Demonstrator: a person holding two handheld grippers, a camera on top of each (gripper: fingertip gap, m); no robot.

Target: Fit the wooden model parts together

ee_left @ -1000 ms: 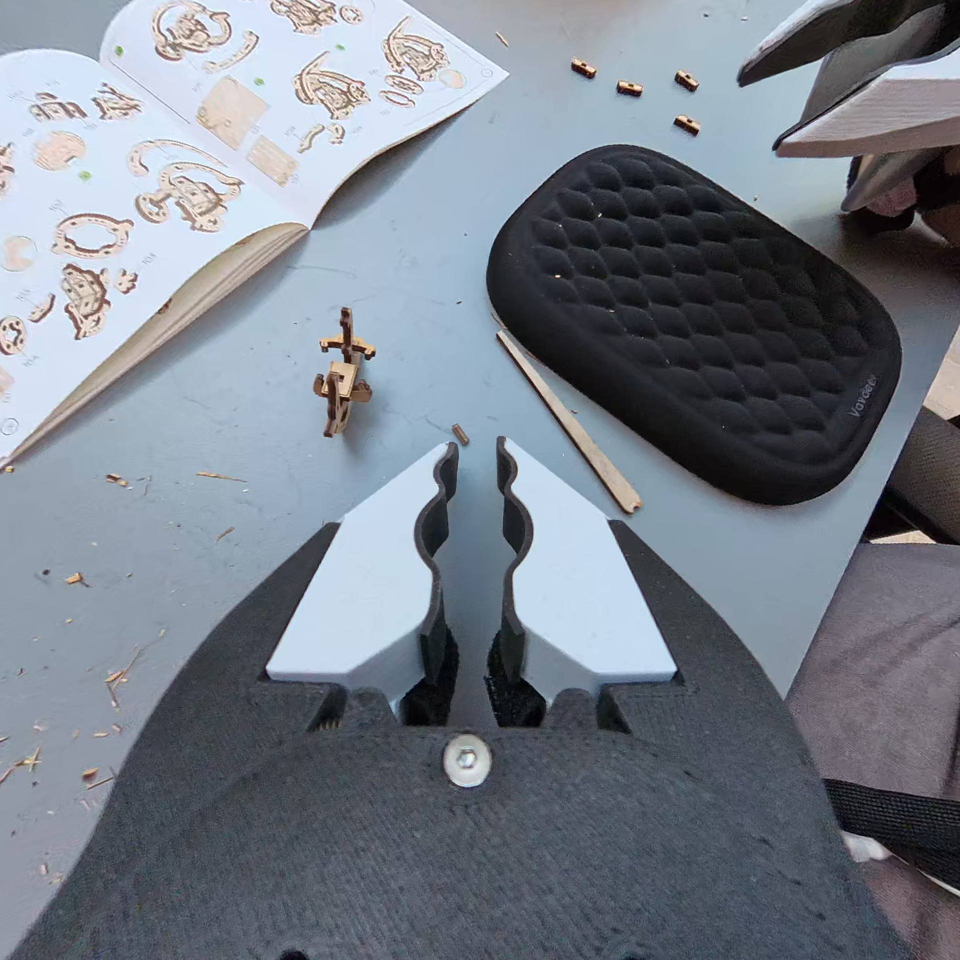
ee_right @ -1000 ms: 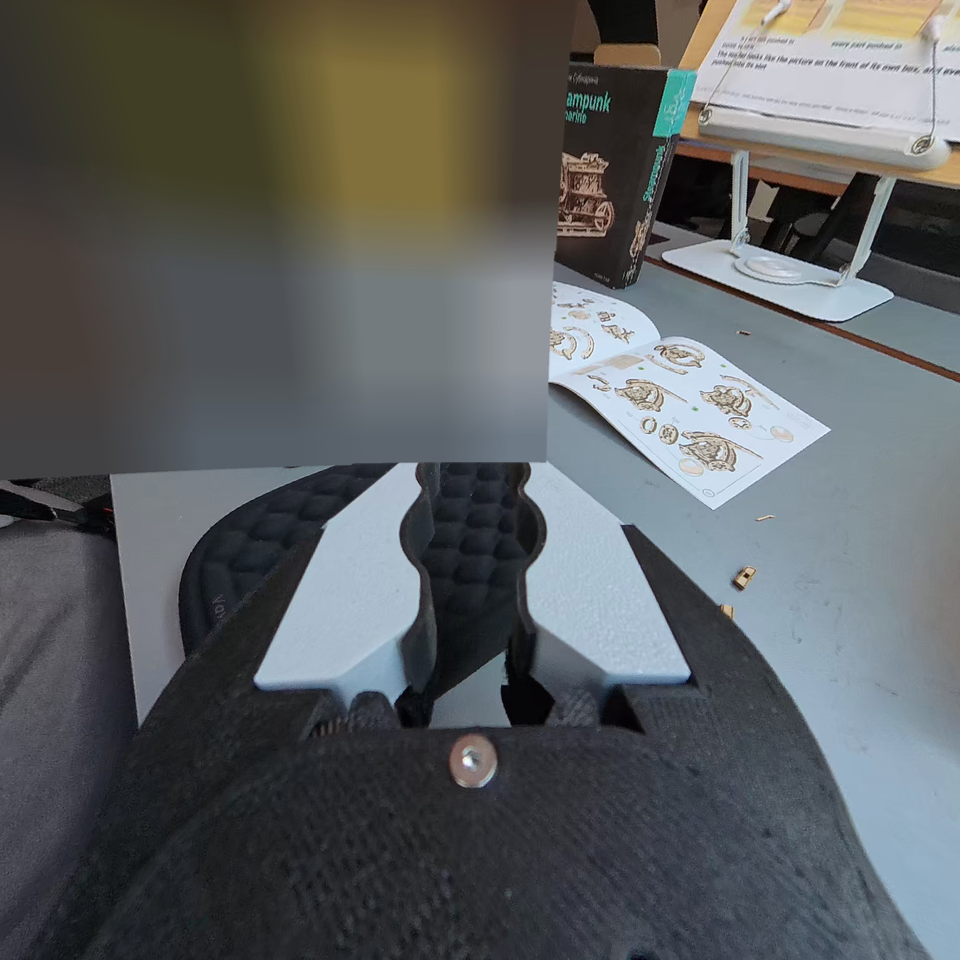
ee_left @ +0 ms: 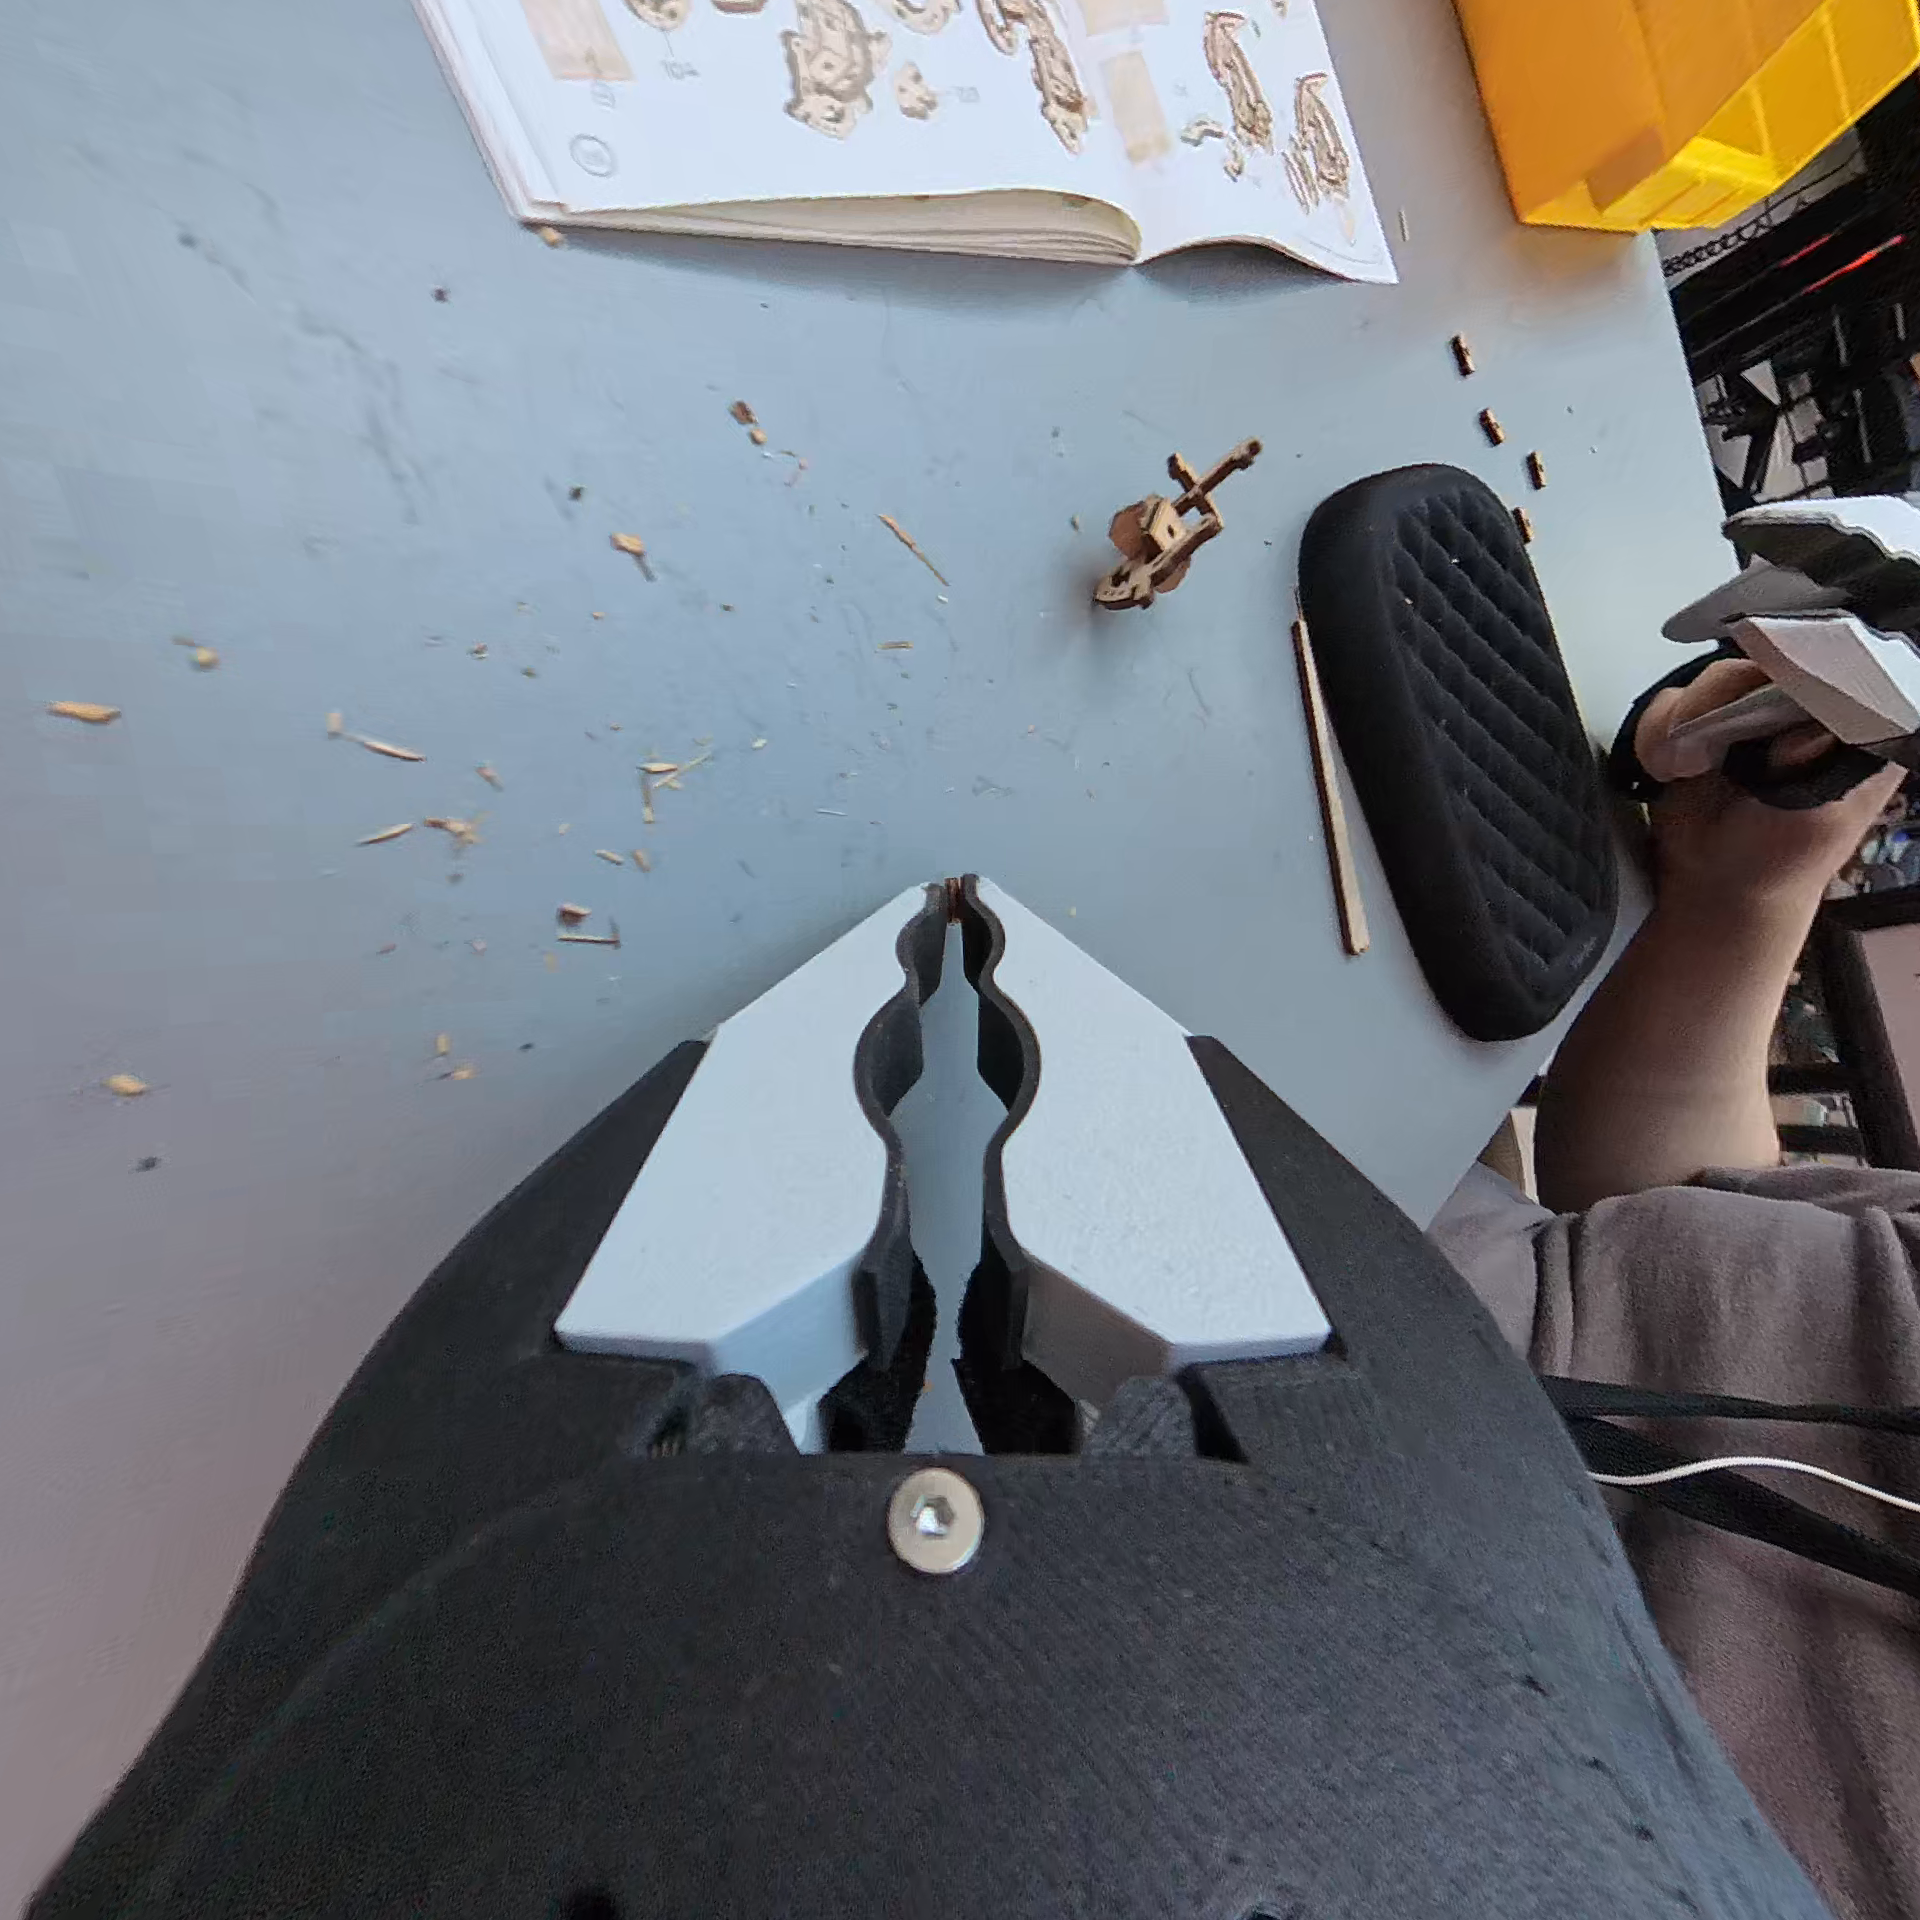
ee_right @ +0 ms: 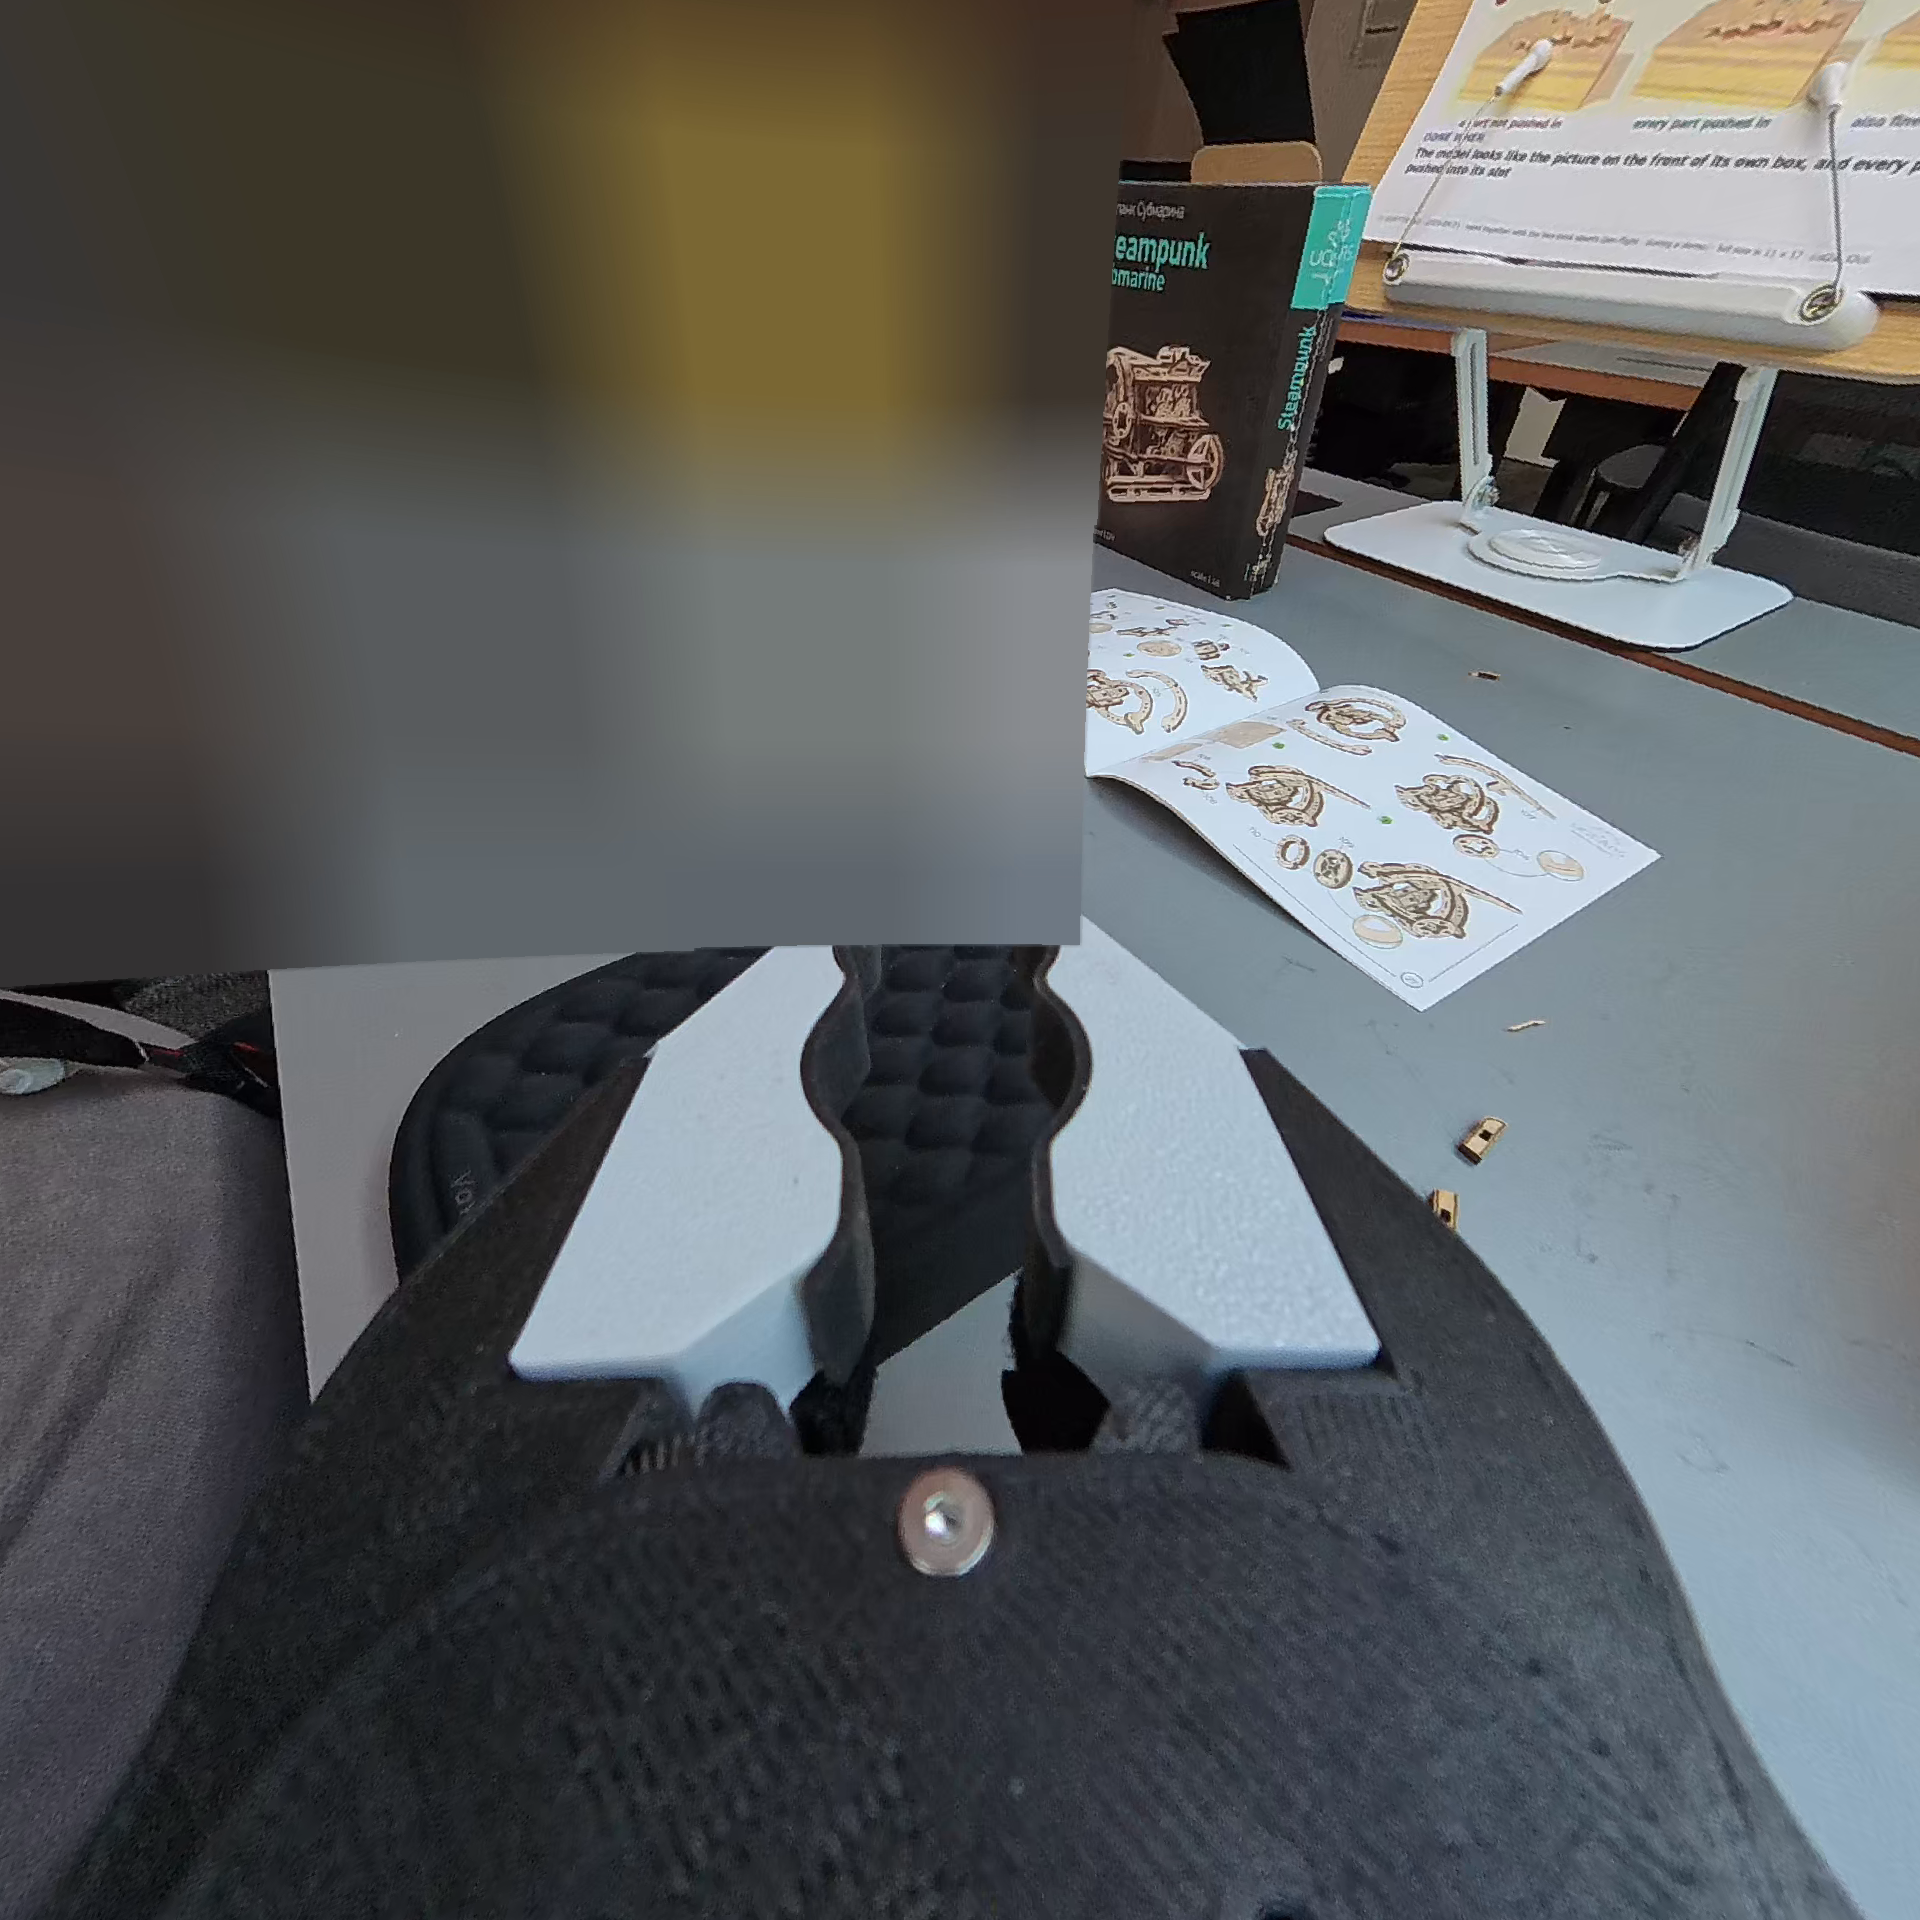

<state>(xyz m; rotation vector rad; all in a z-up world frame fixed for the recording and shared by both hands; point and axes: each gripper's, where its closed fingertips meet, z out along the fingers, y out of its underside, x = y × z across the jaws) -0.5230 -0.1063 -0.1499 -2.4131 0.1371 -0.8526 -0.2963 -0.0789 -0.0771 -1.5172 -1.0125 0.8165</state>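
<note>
One tiny wooden piece [ee_left: 952, 914] sits pinched at the left fingers' [ee_left: 920, 940] tips; the half-built model [ee_left: 1158, 551] lies at one o'clock; the right fingers [ee_right: 727, 1143] stand apart, empty.

R gripper [ee_right: 940, 966] tips under blur patch, booklet [ee_left: 935, 125] cut off

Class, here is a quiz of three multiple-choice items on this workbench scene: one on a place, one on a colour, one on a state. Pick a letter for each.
1. Where does the thin wooden strip lie?
A. on the open booklet
B. beside the black pad
C. inside the bin

2. What colour is the bin?
A. yellow
B. green
C. red

3. What state is the left gripper in?
A. wide open
B. out of view
C. shut on a small wooden piece

Answers:
1 B, the strip runs along the pad's edge.
2 A, it is plainly yellow.
3 C, a wood sliver shows between the touching tips.
</note>
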